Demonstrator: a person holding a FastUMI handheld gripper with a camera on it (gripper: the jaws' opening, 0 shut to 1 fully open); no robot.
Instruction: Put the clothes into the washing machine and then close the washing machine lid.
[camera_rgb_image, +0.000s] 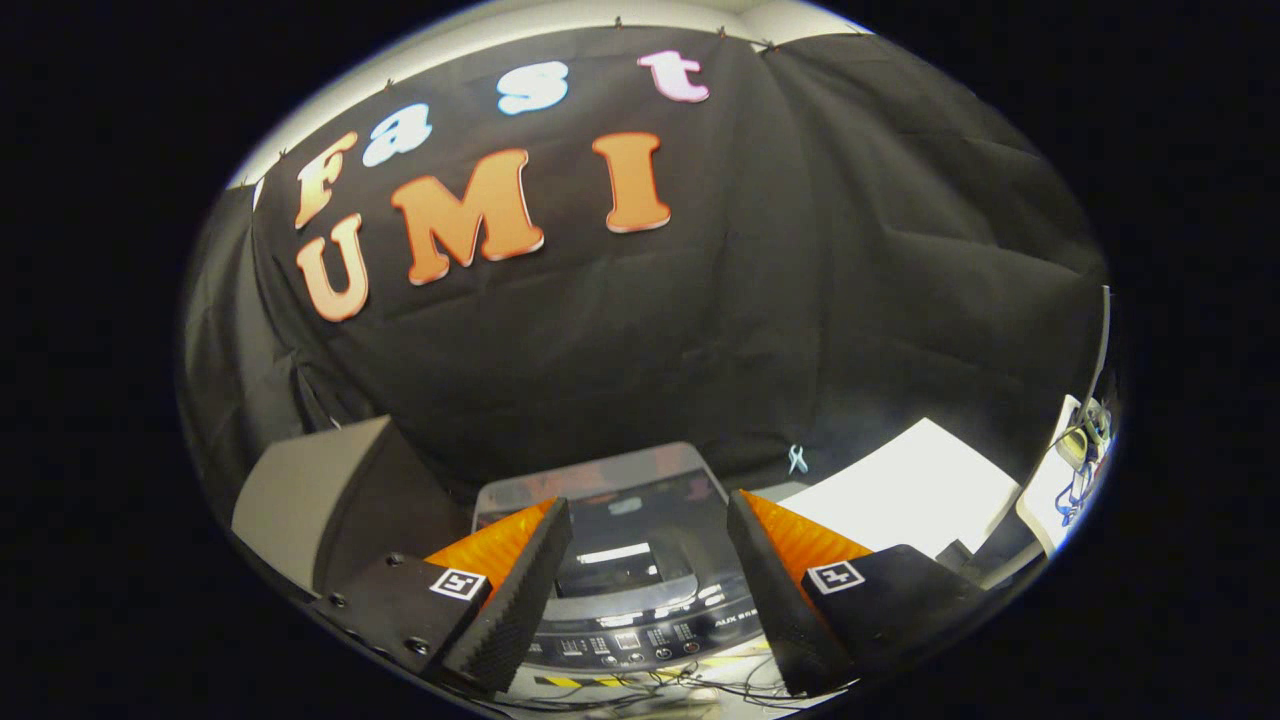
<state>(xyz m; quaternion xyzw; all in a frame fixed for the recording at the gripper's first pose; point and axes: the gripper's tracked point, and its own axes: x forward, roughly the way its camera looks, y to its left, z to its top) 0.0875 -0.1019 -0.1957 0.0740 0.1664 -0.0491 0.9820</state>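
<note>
Gripper (640, 560) nearest, fingers spread wide, nothing between them that I can see held. Washer (625, 590) sits just ahead and below, framed by the fingers, lid (610, 480) looks down, control panel (640, 640) toward me. Grey box (320, 495) left of washer, white sheet (910, 490) right. Clothes: can't tell where.

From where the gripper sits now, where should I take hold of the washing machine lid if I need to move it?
Probably its front edge, the curved lip just above the control panel. The lid lies flat and looks closed, so approach from the front and above. The open gripper has nothing between its fingers.
</note>
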